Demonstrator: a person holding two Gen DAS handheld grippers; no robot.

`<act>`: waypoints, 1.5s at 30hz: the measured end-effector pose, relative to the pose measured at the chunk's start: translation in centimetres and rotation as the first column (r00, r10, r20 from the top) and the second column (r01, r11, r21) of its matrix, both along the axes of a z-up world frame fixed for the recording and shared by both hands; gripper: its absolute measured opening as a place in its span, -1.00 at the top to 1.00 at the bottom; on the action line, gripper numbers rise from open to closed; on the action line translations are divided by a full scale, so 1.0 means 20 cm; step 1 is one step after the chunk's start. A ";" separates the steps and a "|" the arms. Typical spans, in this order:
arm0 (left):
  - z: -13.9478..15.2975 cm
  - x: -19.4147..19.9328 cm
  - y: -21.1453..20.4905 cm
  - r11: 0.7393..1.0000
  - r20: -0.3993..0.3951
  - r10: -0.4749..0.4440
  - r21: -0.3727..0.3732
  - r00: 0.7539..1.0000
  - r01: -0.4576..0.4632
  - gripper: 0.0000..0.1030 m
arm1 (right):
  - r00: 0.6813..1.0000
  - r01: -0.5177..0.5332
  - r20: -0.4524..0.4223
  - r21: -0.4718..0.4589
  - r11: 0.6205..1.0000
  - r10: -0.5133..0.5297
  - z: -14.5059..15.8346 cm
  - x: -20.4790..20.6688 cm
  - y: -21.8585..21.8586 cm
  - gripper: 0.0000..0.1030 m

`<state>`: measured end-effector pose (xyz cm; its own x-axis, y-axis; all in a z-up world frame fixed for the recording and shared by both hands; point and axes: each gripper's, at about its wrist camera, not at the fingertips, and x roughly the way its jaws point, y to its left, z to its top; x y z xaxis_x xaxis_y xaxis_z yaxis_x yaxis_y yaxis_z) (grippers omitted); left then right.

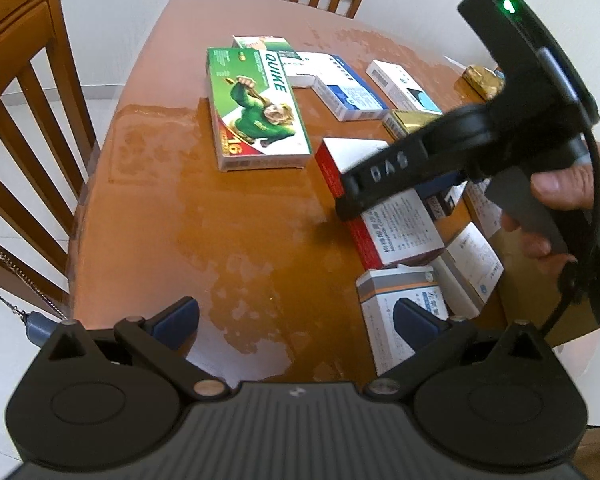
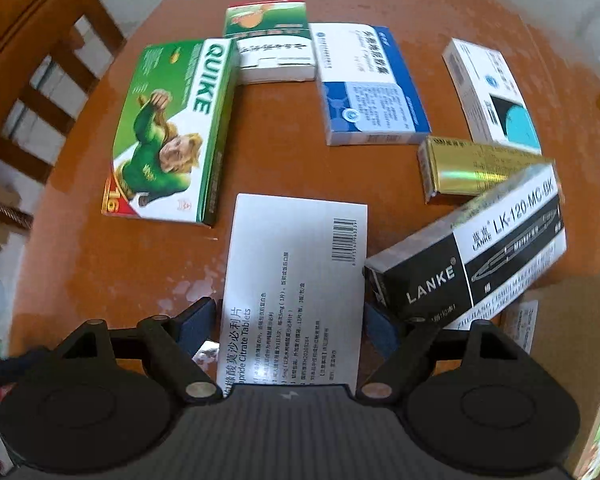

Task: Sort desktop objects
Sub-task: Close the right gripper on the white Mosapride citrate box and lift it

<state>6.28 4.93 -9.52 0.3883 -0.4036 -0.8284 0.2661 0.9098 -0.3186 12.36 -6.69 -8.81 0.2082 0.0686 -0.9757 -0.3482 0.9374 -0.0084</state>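
A white box with a red side lies flat on the brown table, between the pads of my right gripper. The jaws stand just clear of its long edges, so the gripper is open. In the left wrist view a hand holds that gripper pointing steeply down onto the same box. My left gripper hangs open over bare table, nothing between its fingers; its right finger overlaps a grey-and-white box. A green QUIKE box lies to the left.
A black LANKE pen box leans against the held box's right side. Behind lie a gold box, a blue-and-white box, a white-and-teal box and a green-and-white box. Wooden chairs stand around the table.
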 end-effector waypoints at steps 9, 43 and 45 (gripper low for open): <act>-0.03 0.02 0.03 1.000 -0.007 0.011 -0.008 1.000 -0.011 -0.99 | 1.000 0.009 -0.020 -0.031 0.999 -0.010 -0.03 0.00 0.02 -0.63; -0.05 0.00 0.03 0.999 -0.007 0.045 -0.021 0.999 -0.045 -0.99 | 0.998 0.027 -0.056 0.001 1.000 -0.027 -0.08 0.02 -0.03 -0.55; -0.05 0.00 0.04 0.999 -0.008 0.047 -0.021 0.999 -0.047 -0.99 | 0.998 0.032 -0.056 0.000 0.999 -0.032 -0.09 0.02 -0.04 -0.55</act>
